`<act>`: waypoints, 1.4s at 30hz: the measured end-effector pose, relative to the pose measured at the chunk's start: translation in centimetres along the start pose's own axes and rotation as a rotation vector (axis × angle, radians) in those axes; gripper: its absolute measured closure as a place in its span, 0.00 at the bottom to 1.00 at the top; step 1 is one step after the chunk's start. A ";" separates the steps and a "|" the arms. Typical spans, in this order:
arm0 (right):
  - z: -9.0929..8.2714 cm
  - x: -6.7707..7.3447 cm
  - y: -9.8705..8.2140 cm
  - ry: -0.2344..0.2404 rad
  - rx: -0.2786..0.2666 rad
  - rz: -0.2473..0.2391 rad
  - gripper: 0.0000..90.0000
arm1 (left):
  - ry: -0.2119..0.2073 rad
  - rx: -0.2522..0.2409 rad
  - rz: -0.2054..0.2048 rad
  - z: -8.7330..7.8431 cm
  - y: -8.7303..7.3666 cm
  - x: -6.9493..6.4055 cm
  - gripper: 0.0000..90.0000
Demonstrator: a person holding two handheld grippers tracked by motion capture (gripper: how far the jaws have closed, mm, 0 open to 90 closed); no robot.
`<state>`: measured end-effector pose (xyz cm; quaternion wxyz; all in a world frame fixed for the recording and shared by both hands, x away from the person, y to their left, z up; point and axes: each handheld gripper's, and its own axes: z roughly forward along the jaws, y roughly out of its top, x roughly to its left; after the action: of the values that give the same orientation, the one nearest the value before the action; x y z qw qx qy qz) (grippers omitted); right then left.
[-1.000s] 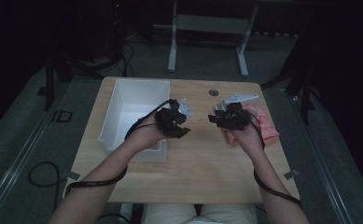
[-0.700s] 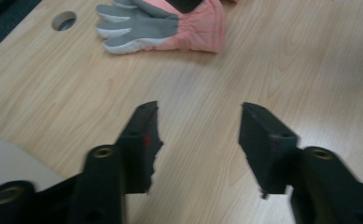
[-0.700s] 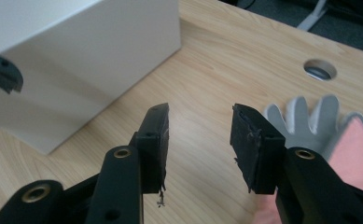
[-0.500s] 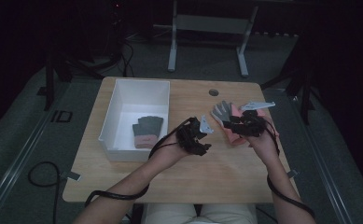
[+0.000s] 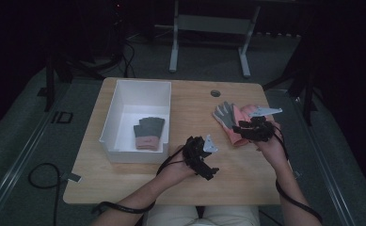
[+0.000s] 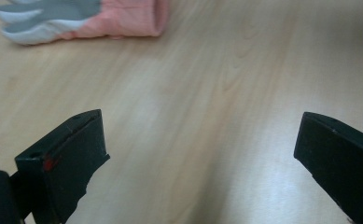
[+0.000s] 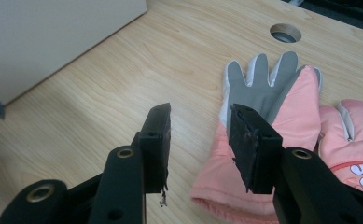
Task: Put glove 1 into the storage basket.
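A grey and pink glove (image 5: 148,133) lies in the white bin (image 5: 124,89). Two pink gloves (image 5: 228,117) lie on the table's right side; the near one (image 7: 268,93) shows its grey palm, and the other (image 7: 352,140) lies beside it. My left gripper (image 5: 204,162) is low over bare wood near the front middle. Its jaws (image 6: 200,135) have just been opening and stand wide, with nothing between them. A pink glove (image 6: 86,18) lies well ahead of it. My right gripper (image 5: 241,127) hovers at the gloves' cuffs, its jaws (image 7: 200,112) partly open and holding nothing.
The wooden table (image 5: 190,108) has a round cable hole (image 5: 215,93) at the back. The bin's wall (image 7: 53,37) stands off to the right gripper's upper left. Dark floor, cables and a metal stand surround the table.
The left gripper has left the bin, where a glove now lies, and come down toward the table's front middle with its jaws wider. The right gripper has shifted right and nearer, beside the pink gloves.
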<state>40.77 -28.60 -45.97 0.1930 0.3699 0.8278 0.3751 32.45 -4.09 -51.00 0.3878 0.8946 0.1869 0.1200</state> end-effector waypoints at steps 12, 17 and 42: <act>2.6 -2.6 0.0 -0.049 0.044 0.022 0.76 | -0.023 -0.116 -0.021 -0.5 -4.7 -1.6 0.02; 4.9 -3.2 0.6 -0.061 0.061 0.036 0.76 | -0.024 -0.156 -0.031 -0.8 -6.0 -2.2 0.02; 11.2 -4.1 -0.3 -0.175 0.187 0.099 0.98 | 0.061 -0.151 -0.004 -1.1 -8.4 -3.6 0.01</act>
<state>50.05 -26.51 -53.28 0.2102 0.4578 0.8201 0.2716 26.75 0.34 -56.71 0.4487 0.8582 0.1910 0.1602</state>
